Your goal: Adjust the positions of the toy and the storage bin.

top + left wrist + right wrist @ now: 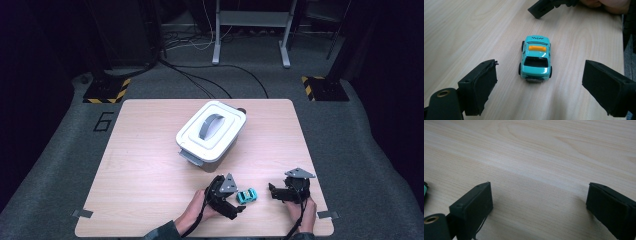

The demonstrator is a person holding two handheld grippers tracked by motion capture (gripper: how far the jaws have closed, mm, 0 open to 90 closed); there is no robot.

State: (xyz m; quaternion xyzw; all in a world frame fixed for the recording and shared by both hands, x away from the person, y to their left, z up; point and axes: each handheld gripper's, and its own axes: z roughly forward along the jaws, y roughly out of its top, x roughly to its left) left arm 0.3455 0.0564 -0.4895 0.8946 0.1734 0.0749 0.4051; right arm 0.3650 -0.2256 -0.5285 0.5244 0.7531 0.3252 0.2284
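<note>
In the right gripper view, the toy car (425, 188) is cut off by the left edge, so just a tiny teal bit shows. In the left gripper view, the right gripper (541, 8) beyond the car is cut off by the top edge, and so is the hand (609, 3) holding it. In the high view, something small and dark (242, 110) peeks out behind the white box (212, 131); it may be a round knob, but it is too small to tell. The person's arms are cut off at the bottom edge.

floor: grey carpet (360, 145) | table: light wood (145, 150) | back: dark, cables (210, 82), metal stand (250, 30)
</note>
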